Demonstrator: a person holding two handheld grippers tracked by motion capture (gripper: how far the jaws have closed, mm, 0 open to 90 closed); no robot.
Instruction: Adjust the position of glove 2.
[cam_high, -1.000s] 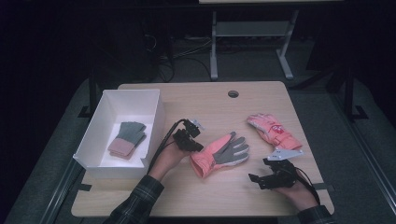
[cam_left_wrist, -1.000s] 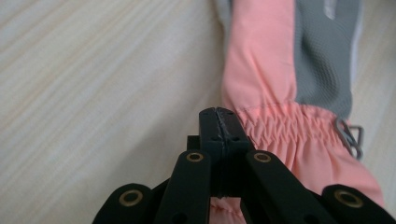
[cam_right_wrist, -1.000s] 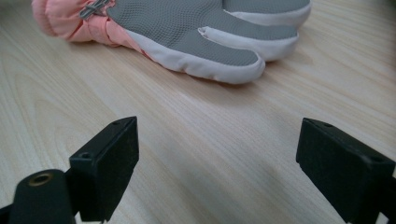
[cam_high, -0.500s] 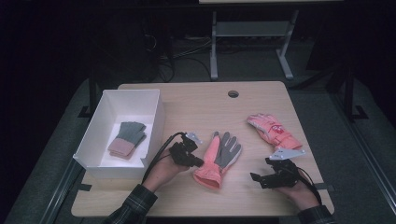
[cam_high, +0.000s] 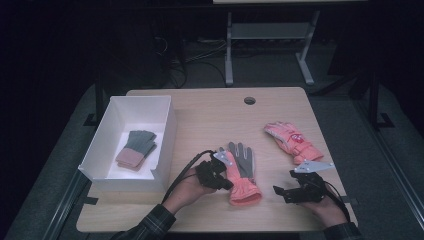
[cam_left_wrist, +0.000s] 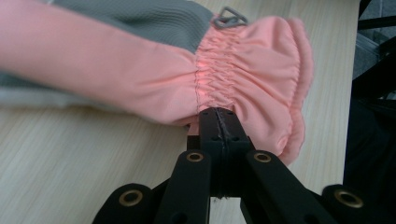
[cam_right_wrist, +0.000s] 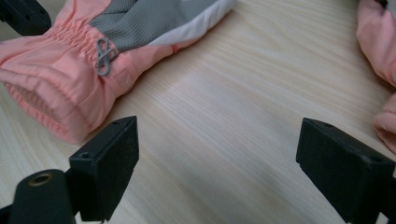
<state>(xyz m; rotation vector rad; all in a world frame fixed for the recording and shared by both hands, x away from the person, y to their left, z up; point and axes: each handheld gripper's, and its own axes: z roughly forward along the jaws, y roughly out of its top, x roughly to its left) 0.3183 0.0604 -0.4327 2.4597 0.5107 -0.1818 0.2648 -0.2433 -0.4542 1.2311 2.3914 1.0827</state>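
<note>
Table (cam_high: 210, 115) pale wood, dark room; left tongs (cam_high: 226, 183) pinch peach glove (cam_high: 241, 175), right tongs (cam_high: 281, 193) gaping.

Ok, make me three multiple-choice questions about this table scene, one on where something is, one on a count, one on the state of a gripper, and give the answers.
1. Where does the folded green and pink pair of gloves lie?
A. in the white box
B. on the bare table beside the box
C. on the floor

2. How many pink gloves lie on the table outside the box?
A. one
B. two
C. four

3. How do the jaws of the left gripper stand?
A. wide open above the table
B. shut on nothing
C. shut on the cuff of the pink and grey glove

Answers: 1 A, the pair rests on the box floor inside its walls. 2 B, the pink and grey glove lies in the middle and another pink glove to its right. 3 C, the left gripper view shows the jaws pressed together at the gathered cuff.
</note>
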